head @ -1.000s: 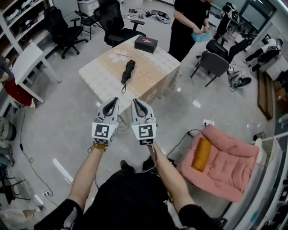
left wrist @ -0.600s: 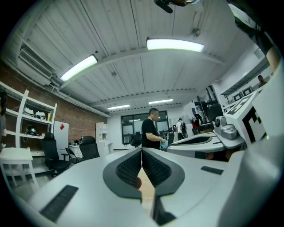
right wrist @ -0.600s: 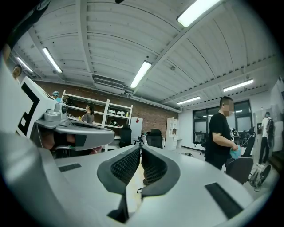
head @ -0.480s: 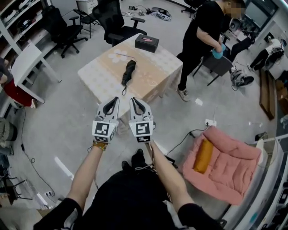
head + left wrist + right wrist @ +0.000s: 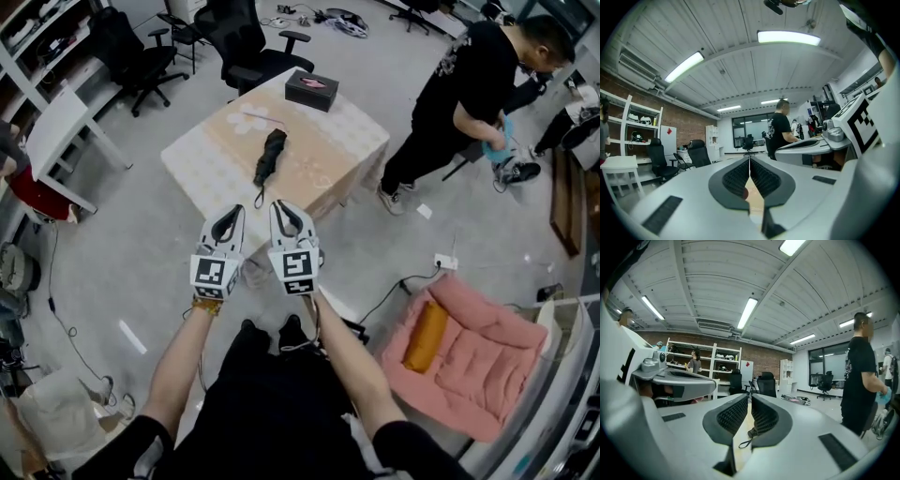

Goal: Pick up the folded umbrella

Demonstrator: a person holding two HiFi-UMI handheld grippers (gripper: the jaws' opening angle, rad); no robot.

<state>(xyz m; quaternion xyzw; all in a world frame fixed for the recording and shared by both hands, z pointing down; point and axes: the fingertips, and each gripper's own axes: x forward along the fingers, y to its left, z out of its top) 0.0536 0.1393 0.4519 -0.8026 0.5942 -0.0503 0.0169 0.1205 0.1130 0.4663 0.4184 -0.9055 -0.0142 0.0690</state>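
Observation:
The folded black umbrella [image 5: 270, 156] lies on the square table [image 5: 212, 161] with the beige cloth, its wrist strap hanging toward the near edge. My left gripper [image 5: 233, 209] and right gripper [image 5: 278, 205] are held side by side just short of that near edge, both pointing at the umbrella and apart from it. Both are shut with nothing in them. In the right gripper view the umbrella's [image 5: 752, 432] end and strap loop show low behind the right gripper [image 5: 749, 398]. The left gripper [image 5: 749, 160] view shows only a strip of the tabletop below its touching jaws.
A black box [image 5: 312, 89] sits on the table's far corner. A person in black [image 5: 466, 101] bends over at the right. Office chairs [image 5: 246, 49] stand behind the table, a white desk [image 5: 64, 120] at left, a pink cushion [image 5: 473, 361] and floor cables [image 5: 398, 286] at right.
Both grippers have come closer to the table's near edge, still shut. The person in black has walked from behind the table off to the right.

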